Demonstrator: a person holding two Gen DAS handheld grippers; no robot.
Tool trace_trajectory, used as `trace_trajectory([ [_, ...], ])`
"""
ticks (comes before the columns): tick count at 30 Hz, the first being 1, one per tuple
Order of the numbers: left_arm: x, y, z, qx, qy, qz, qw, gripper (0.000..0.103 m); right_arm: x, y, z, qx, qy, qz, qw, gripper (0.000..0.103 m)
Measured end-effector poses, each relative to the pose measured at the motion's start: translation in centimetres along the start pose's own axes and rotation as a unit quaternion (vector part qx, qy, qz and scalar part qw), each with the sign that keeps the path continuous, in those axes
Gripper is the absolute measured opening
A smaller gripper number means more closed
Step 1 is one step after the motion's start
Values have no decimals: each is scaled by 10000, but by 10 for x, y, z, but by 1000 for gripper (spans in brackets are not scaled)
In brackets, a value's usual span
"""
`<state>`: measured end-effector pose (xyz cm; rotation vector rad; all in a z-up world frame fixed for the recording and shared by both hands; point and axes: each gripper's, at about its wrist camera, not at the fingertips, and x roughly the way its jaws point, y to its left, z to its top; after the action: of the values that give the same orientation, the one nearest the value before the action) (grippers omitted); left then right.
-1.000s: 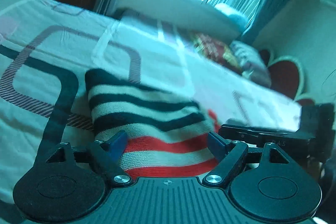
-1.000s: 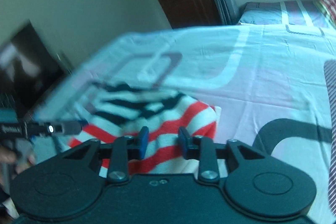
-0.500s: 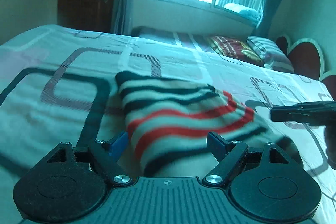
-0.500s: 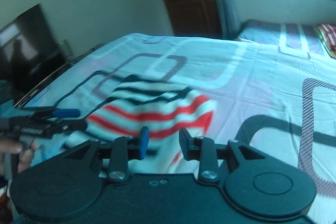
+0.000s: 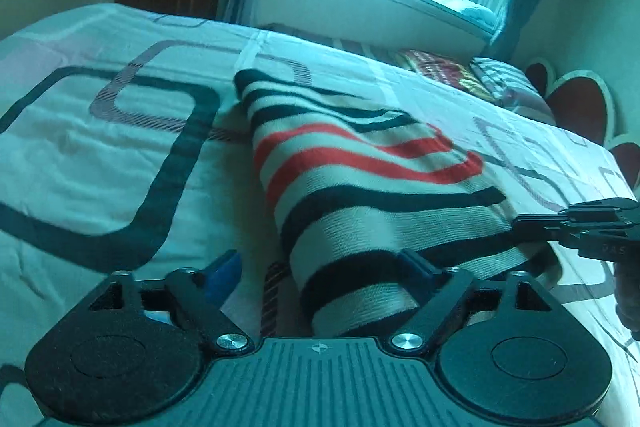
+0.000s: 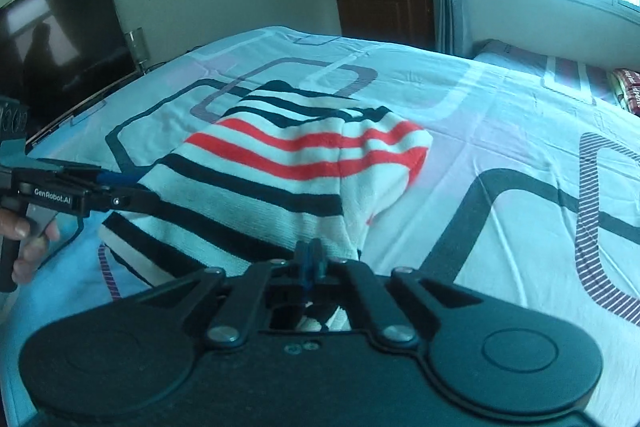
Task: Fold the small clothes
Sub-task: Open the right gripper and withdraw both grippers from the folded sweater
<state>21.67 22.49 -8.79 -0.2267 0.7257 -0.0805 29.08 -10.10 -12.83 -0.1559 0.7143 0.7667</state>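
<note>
Left tool point(image 5: 320, 273) was wide apart w/ the striped garment point(image 5: 360, 187) lying between its fingers on the bed point(image 5: 100, 147). Right tool point(image 6: 310, 261) was clamped on garment's near edge; hem under it hidden.

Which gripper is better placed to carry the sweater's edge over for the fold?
Right: the right gripper is shut on the sweater; the left gripper is open, only straddling it.

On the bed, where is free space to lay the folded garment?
Free: bedsheet right of the striped garment, toward the pillows. Also the patch on its left, toward the television. Crowded: near edge, where both grippers meet the cloth.
</note>
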Motion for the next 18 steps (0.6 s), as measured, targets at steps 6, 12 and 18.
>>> trace_trajectory([
  [6,10,10,-8,-143,-2,-39,9999,100,8,0,-4,78,-1,-65,9999,0],
  [12,13,4,-6,69,-6,73,9999,103,14,-2,-3,207,10,-69,9998,0],
  [18,11,-1,-5,144,29,171,9997,103,15,-2,-2,296,63,-87,9995,0],
])
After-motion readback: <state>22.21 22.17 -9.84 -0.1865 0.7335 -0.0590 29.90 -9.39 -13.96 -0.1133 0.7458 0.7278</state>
